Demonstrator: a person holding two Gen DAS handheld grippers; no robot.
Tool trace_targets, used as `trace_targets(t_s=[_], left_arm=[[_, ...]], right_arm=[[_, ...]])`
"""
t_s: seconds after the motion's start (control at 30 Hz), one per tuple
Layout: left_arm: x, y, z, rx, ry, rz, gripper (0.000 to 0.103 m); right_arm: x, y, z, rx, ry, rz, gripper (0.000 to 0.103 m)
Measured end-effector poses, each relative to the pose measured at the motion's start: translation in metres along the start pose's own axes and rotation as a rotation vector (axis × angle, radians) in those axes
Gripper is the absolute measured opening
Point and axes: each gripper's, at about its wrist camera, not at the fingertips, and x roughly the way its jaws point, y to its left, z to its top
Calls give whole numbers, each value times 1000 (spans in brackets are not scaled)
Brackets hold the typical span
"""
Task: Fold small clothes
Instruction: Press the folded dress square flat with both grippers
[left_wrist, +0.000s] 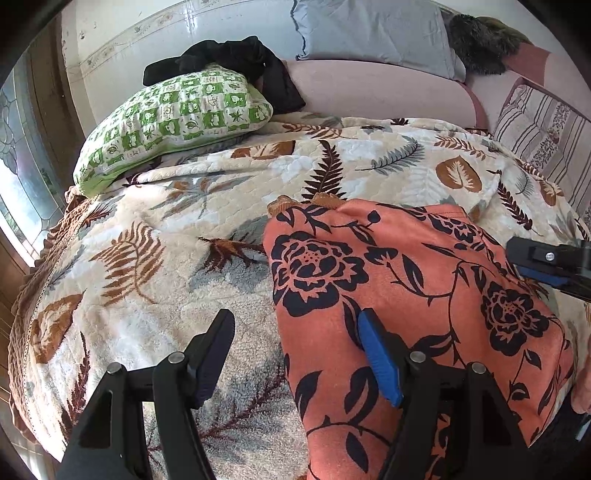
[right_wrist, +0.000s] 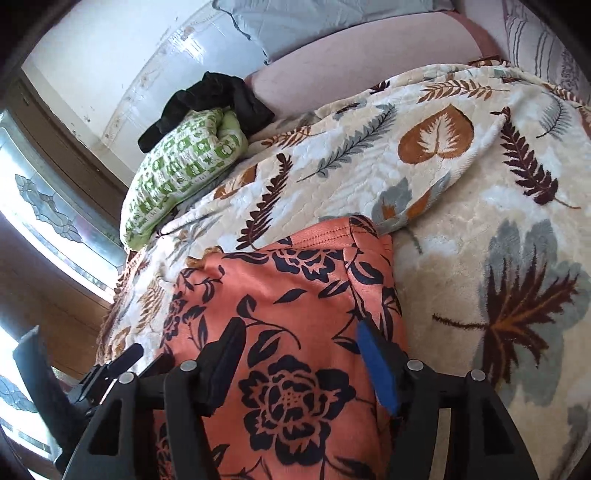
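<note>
An orange garment with a black flower print (left_wrist: 406, 295) lies folded flat on the leaf-patterned blanket (left_wrist: 166, 280); it also shows in the right wrist view (right_wrist: 295, 314). My left gripper (left_wrist: 297, 325) is open, straddling the garment's left edge, one finger over the blanket, the blue-padded one over the cloth. My right gripper (right_wrist: 299, 339) is open above the garment's right half, holding nothing. The right gripper also shows at the right edge of the left wrist view (left_wrist: 550, 266). The left gripper shows at the lower left of the right wrist view (right_wrist: 110, 369).
A green checked pillow (left_wrist: 173, 122) with black clothes (left_wrist: 236, 59) on it lies at the bed's head. A pink headboard (left_wrist: 388, 88) and a grey pillow (left_wrist: 376, 33) stand behind. A striped cushion (left_wrist: 546, 133) is at the right. A window (right_wrist: 48, 229) is to the left.
</note>
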Motion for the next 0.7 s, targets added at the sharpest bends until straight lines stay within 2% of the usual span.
trace_targets(t_s=[0.1, 0.2, 0.27, 0.37, 0.53, 0.67, 0.7], left_arm=[[-2, 0, -4, -5, 2, 2, 73], [-3, 0, -9, 4, 2, 11, 77], [-3, -1, -12, 2, 11, 11, 79], [-5, 2, -18, -41, 41, -28, 83], [-34, 7, -30, -107, 48, -43, 83], [-79, 6, -27, -103, -20, -11, 83], [-91, 7, -24, -102, -43, 1, 83]], right_arm=[[-30, 9, -6, -35, -39, 23, 63], [-56, 20, -24, -103, -59, 34, 48], [-56, 19, -42, -113, -2, 15, 46], [-24, -4, -71, -69, 173, -84, 46], [-52, 0, -59, -27, 117, -36, 45], [-91, 22, -49, -114, -6, -19, 47], [-101, 28, -47, -127, -39, -6, 53]])
